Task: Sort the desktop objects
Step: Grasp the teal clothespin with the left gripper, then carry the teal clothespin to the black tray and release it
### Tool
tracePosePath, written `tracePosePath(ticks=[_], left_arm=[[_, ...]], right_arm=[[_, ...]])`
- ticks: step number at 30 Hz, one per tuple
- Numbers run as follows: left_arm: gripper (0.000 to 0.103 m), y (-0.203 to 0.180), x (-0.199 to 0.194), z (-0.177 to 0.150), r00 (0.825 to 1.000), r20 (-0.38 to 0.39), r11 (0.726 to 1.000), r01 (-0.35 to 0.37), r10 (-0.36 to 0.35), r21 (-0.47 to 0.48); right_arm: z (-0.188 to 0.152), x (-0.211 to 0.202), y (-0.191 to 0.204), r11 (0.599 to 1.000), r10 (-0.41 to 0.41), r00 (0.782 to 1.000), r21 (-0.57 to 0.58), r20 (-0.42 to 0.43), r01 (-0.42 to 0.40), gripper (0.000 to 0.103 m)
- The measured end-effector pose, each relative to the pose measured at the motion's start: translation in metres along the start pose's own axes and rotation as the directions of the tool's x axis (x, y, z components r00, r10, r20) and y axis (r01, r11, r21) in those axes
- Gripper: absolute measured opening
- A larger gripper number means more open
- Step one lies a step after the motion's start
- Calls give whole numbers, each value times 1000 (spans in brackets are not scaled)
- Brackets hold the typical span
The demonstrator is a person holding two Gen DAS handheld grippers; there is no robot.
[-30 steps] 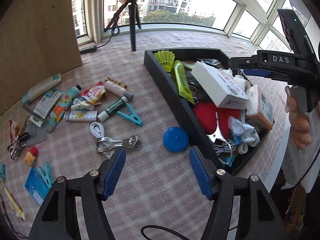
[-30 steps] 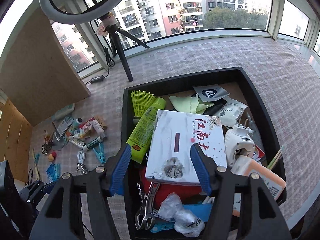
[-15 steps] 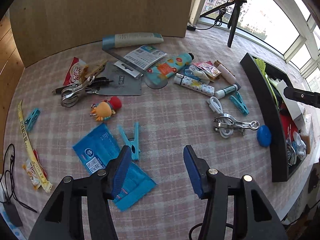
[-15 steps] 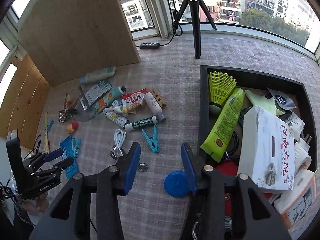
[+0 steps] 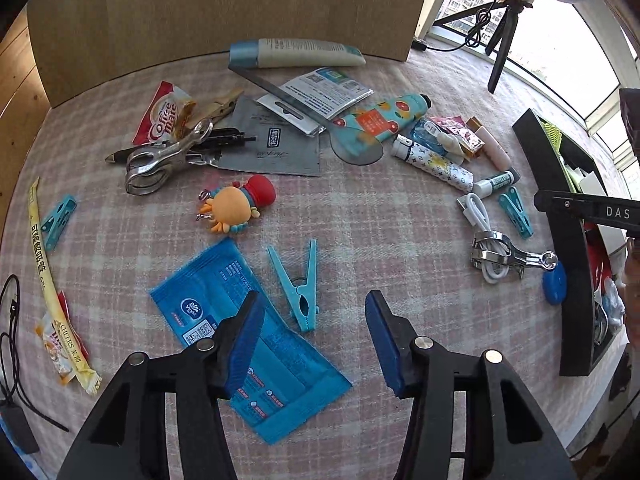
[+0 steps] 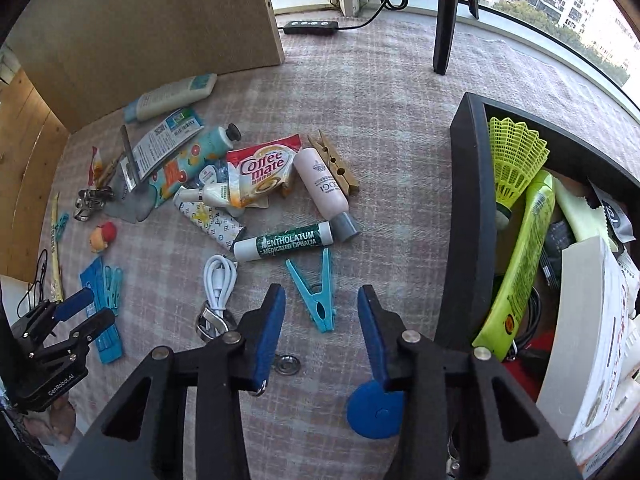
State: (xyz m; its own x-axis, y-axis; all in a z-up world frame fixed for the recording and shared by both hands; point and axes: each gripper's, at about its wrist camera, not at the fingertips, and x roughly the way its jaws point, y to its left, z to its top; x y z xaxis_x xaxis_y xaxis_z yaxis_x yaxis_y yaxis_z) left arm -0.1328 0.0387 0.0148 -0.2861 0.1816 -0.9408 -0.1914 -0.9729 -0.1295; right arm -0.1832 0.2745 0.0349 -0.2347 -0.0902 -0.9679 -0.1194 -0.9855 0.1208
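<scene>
In the left wrist view my left gripper [image 5: 314, 308] hangs over the checked cloth, jaws closing. A teal clothespin [image 5: 298, 284] lies below, its tail end in the gap, untouched by the pads. A blue packet [image 5: 224, 312] lies under the left finger. In the right wrist view my right gripper [image 6: 320, 304] is also closing, pointing down at another teal clothespin [image 6: 316, 292] that lies between its fingertips, pads clear of it. A blue round disc [image 6: 376, 408] sits partly hidden under the right finger. The left gripper [image 6: 80, 312] shows at far left.
A black tray [image 6: 468, 240] packed with a yellow shuttlecock [image 6: 512, 160], a green tube and a white box stands at right. Tubes, a Coffee mate sachet [image 6: 260, 168], a lip balm stick [image 6: 284, 240], a white cable, metal clips and an orange toy [image 5: 232, 208] litter the cloth. A tripod leg stands behind.
Both views swung from the black tray to the scattered items on the cloth. Both pairs of jaws narrowed. Each gripper came lower over a teal clothespin.
</scene>
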Motion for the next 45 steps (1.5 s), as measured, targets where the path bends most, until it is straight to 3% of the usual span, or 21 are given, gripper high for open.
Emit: tracePosePath(ticks=[9, 15, 19, 28, 37, 45], left_arm=[[47, 3, 13, 7, 1000, -21, 1000, -8, 8, 17], [39, -1, 24, 12, 999, -33, 1000, -22, 23, 17], [20, -5, 27, 13, 999, -35, 999, -31, 32, 23], [20, -16, 15, 14, 1000, 0, 1000, -21, 21, 13], [20, -78, -24, 28, 994, 53, 988, 84, -92, 133], [20, -163, -53, 20, 970, 33, 928, 220, -241, 300]], right_arm=[[3, 29, 7, 999, -39, 998, -24, -45, 38, 36], [3, 34, 13, 997, -69, 997, -32, -31, 68, 28], [1, 34, 19, 995, -91, 996, -50, -12, 90, 24], [-7, 10, 3, 999, -34, 999, 16, 34, 34, 23], [-24, -58, -46, 991, 19, 990, 126, 143, -37, 23], [-66, -100, -113, 967, -24, 980, 253, 200, -28, 23]])
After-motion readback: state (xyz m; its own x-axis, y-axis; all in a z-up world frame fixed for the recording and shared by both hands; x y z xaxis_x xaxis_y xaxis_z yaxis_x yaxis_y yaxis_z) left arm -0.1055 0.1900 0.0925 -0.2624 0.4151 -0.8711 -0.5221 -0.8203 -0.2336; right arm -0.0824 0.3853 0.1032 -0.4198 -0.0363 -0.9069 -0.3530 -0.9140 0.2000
